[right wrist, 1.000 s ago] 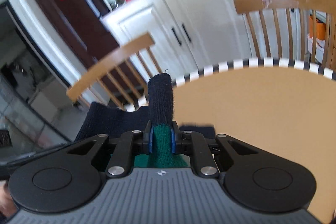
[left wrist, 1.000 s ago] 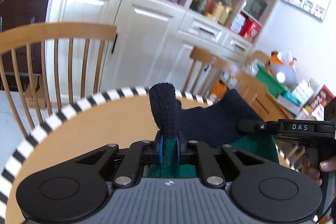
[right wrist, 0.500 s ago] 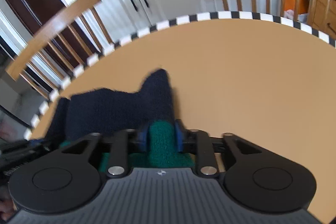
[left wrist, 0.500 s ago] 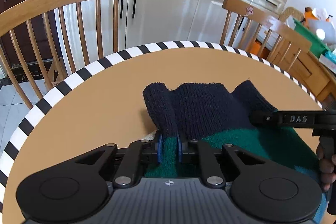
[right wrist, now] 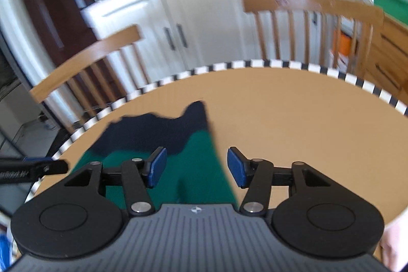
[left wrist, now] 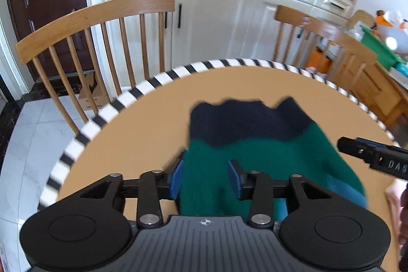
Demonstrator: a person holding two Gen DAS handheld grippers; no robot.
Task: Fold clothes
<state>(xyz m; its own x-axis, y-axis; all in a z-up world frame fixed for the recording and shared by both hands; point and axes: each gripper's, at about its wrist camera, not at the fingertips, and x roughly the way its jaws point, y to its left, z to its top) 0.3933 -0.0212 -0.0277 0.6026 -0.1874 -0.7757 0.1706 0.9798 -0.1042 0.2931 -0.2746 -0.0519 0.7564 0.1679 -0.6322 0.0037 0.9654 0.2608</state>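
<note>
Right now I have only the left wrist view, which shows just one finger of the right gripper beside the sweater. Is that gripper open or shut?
Observer: Open. In the right wrist view the right gripper has its blue pads wide apart.
Operator: Is it pinching the sweater at all?
Observer: No. The sweater lies on the table under the gap, and neither pad appears to touch it.
Operator: That side's edge looks smeared to me. Is it straight?
Observer: Yes. It runs straight from the navy corner back toward the gripper body, passing between the pads.
</note>
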